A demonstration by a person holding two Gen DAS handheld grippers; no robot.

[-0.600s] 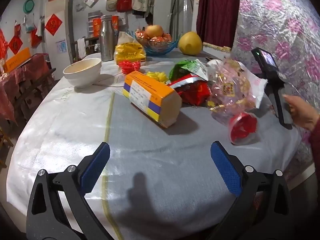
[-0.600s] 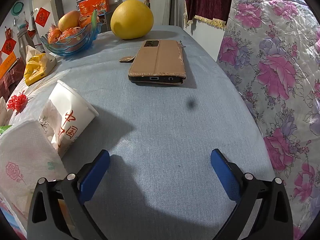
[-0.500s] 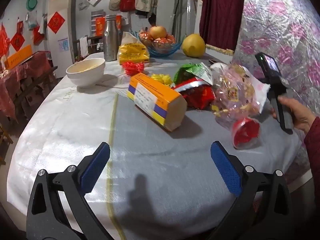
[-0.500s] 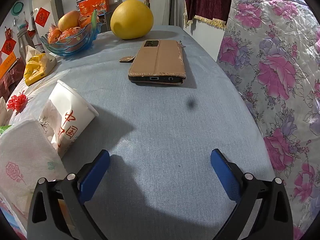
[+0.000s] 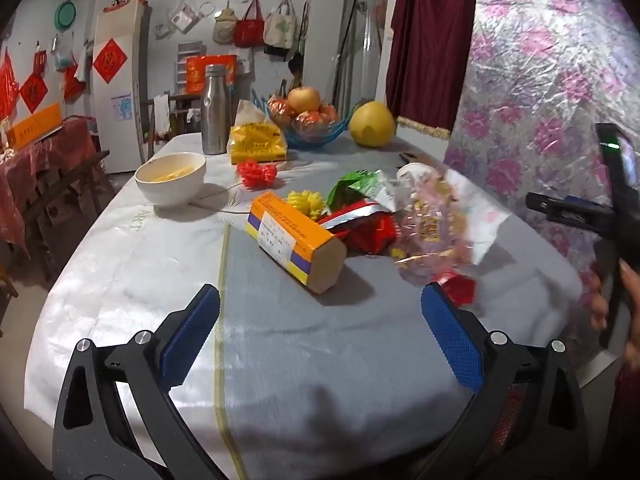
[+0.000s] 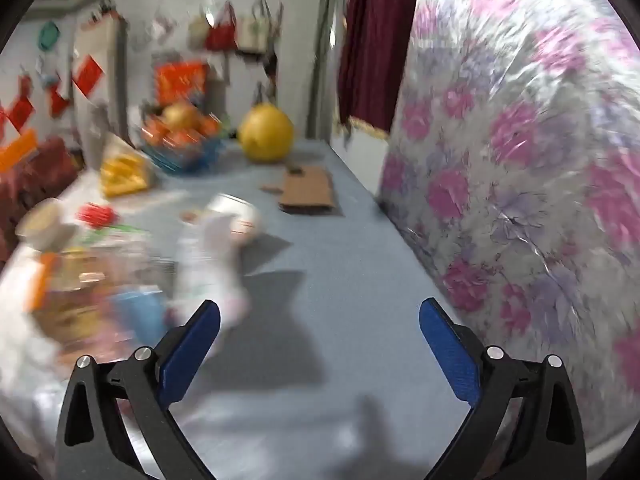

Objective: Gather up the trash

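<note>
Both my sets of jaws stand wide apart with nothing between them. My left gripper [image 5: 320,332] hangs over the near part of the tabletop [image 5: 280,360], and the trash lies ahead of it in a loose heap: an orange carton [image 5: 296,240] on its side, a red foil wrapper [image 5: 368,232] touching it, a green wrapper [image 5: 360,188] behind, and a clear crinkled bag [image 5: 436,228] to the right with a small red scrap [image 5: 460,288] beside it. My right gripper [image 6: 320,344] sees a blurred white paper cup [image 6: 236,220] tipped over, near the heap.

I judge the wrappers and the bag to be light, soft and slippery; I would pinch a bunched fold, not a flat face. The carton looks stiff and light, so across its narrow sides suits it. The cup would crush easily, so I would take it gently by the rim.
</note>
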